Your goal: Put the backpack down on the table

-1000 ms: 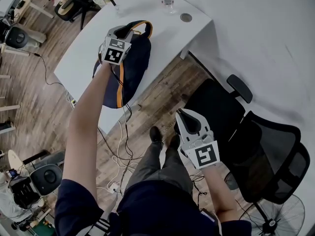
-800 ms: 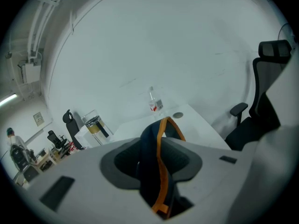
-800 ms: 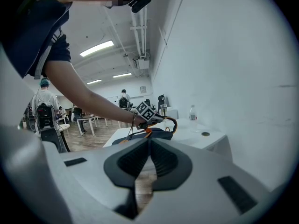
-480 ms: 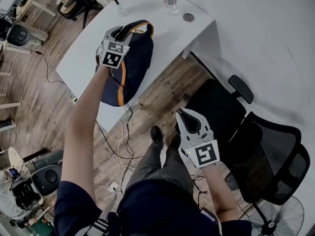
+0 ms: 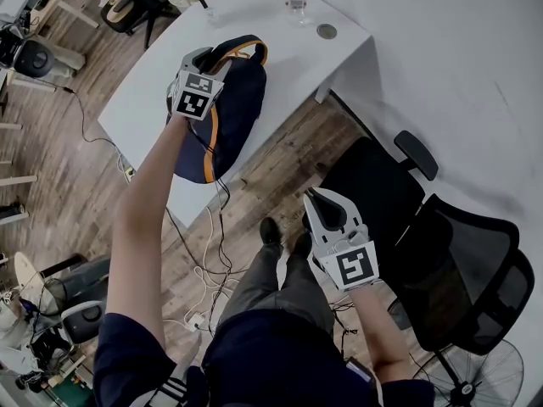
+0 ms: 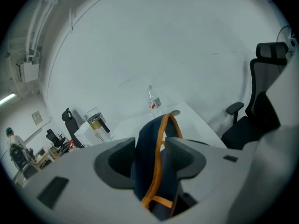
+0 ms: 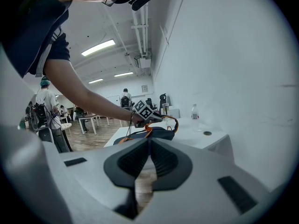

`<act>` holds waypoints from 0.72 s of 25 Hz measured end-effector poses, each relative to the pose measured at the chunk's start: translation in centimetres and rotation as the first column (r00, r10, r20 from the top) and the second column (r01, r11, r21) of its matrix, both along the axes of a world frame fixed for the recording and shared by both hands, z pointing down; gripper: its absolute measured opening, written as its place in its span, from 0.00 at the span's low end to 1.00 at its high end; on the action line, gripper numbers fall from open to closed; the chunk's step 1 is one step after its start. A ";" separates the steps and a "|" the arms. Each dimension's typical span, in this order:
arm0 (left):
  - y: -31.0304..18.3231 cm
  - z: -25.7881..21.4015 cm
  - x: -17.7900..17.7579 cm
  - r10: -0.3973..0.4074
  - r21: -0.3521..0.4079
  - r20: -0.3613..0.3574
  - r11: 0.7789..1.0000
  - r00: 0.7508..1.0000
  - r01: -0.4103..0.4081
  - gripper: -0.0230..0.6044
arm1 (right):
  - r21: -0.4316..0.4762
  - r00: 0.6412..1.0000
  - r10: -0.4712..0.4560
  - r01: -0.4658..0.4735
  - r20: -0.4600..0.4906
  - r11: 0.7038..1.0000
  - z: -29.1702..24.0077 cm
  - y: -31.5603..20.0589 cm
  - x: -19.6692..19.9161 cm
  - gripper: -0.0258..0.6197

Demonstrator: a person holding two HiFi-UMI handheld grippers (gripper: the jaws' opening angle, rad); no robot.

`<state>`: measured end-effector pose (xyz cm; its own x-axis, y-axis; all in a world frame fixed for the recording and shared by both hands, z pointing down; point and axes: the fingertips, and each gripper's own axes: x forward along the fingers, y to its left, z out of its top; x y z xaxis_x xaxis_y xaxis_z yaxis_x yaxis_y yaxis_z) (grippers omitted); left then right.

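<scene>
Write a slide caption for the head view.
Backpack lies on the white table, its handle between the left gripper's jaws, which have just been opening.

No readable text; bottle (image 6: 153, 101) label too small.

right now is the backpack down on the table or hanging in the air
Down. In the head view the backpack lies on the white table, with its handle loop standing up.
</scene>
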<state>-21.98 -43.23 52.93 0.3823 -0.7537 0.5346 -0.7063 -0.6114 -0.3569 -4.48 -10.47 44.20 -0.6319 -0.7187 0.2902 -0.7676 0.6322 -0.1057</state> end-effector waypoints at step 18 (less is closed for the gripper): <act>-0.1 -2.6 0.0 -0.010 0.071 -0.076 0.997 0.997 0.016 0.59 | -0.007 1.000 -0.011 0.011 -0.014 1.000 0.2 0.7 0.0 0.07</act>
<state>-21.94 -43.36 50.34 0.4093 -0.7943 0.4490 -0.7405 -0.5766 -0.3451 -4.51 -9.75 44.37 -0.6355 -0.7096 0.3044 -0.7620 0.6399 -0.0993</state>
